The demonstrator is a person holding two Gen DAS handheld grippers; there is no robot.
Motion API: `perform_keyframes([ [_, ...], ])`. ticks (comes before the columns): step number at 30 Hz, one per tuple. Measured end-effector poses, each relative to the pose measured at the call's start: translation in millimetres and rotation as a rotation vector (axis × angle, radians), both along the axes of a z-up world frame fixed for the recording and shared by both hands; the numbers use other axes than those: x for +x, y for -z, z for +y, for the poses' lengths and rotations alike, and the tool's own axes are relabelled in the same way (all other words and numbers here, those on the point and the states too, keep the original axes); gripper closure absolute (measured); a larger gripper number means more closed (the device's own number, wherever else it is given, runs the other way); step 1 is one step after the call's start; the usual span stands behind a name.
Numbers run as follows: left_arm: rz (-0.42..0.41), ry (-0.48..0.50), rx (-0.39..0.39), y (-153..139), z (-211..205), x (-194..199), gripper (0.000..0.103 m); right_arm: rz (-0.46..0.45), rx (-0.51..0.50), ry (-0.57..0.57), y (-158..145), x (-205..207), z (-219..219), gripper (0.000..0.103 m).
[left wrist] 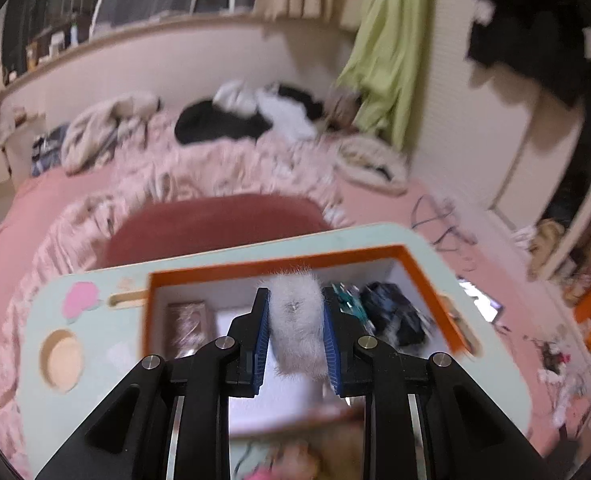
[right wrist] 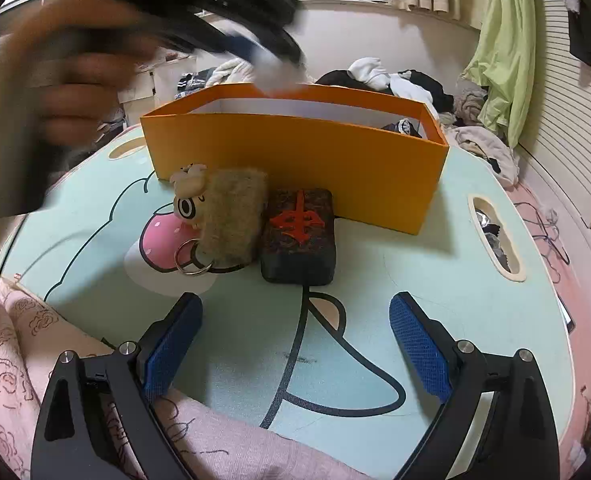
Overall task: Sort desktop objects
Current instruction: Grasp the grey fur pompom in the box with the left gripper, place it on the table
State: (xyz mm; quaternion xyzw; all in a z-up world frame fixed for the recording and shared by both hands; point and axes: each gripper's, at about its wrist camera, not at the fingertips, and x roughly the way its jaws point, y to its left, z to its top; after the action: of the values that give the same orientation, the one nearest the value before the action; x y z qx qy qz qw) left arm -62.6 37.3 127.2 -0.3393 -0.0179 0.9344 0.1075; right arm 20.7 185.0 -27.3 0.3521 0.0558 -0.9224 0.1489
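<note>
The left fingers [left wrist: 263,340] are pinched on a grey fur ball [left wrist: 295,320], their blue pads pressing into its fluff from both sides. The left gripper [left wrist: 295,340] holds it in the air above the orange box [left wrist: 427,276], over the middle of the open top. Inside the box, a brownish patterned packet [left wrist: 187,320] lies at the left and a dark bundle [left wrist: 395,312] at the right, with something teal just beside the bundle that is too blurred to name.

From the right side, the fur ball [right wrist: 273,74] shows as a pale smear over the far rim of the box [right wrist: 295,160], with the person's hand [right wrist: 67,92] blurred at the upper left.

The right fingers [right wrist: 419,348] stand wide apart with nothing between them; the right gripper [right wrist: 295,344] hangs low over the near part of the counter [right wrist: 475,300]. Ahead of it, against the box's front wall, lie a tan felt keychain [right wrist: 231,216] with a cartoon face and a metal ring, and touching its right side a dark block [right wrist: 299,236] with a red character on top.

The counter is pale green with a cartoon print, set over a pink bed [left wrist: 55,200] strewn with clothes.
</note>
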Motion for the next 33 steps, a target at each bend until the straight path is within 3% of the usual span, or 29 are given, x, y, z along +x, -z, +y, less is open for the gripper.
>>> perform_keyframes([
  [3, 0.025, 0.005, 0.033, 3, -26, 49, 0.08, 0.0, 0.0, -0.001, 0, 0, 0, 0.008],
  [7, -0.002, -0.083, 0.012, 40, -58, 84, 0.08, 0.001, 0.0, -0.001, 1, 0, 1, 0.008],
  [11, -0.078, -0.101, 0.009, 84, -64, 79, 0.08, 0.001, 0.0, -0.002, 1, 0, 1, 0.008],
  [14, -0.093, -0.07, 0.011, 95, -49, 66, 0.078, 0.001, 0.0, -0.002, 1, 0, 2, 0.008],
  [16, -0.078, -0.069, 0.003, 92, -42, 64, 0.059, 0.0, -0.001, -0.002, 1, -1, 2, 0.008],
  [17, -0.058, -0.079, 0.0, 90, -42, 67, 0.042, 0.001, 0.0, -0.003, 1, 0, 2, 0.008],
  [19, -0.007, -0.094, 0.003, 85, -47, 81, 0.024, 0.001, -0.001, -0.003, 1, -1, 2, 0.008],
  [20, -0.003, -0.096, 0.007, 86, -51, 88, 0.012, 0.001, 0.0, -0.003, 1, -1, 2, 0.008],
  [21, -0.015, -0.094, 0.01, 88, -54, 94, 0.006, 0.001, 0.001, -0.003, 1, -1, 2, 0.008],
  [25, -0.095, -0.103, -0.013, 115, -60, 109, 0.006, 0.001, -0.001, -0.004, 1, -1, 3, 0.008],
  [26, -0.075, -0.13, -0.059, 117, -58, 113, 0.003, 0.001, 0.0, -0.004, 1, -1, 3, 0.008],
  [33, -0.102, -0.134, -0.119, 118, -52, 108, 0.0, 0.004, 0.0, 0.006, 2, -2, 3, 0.008],
])
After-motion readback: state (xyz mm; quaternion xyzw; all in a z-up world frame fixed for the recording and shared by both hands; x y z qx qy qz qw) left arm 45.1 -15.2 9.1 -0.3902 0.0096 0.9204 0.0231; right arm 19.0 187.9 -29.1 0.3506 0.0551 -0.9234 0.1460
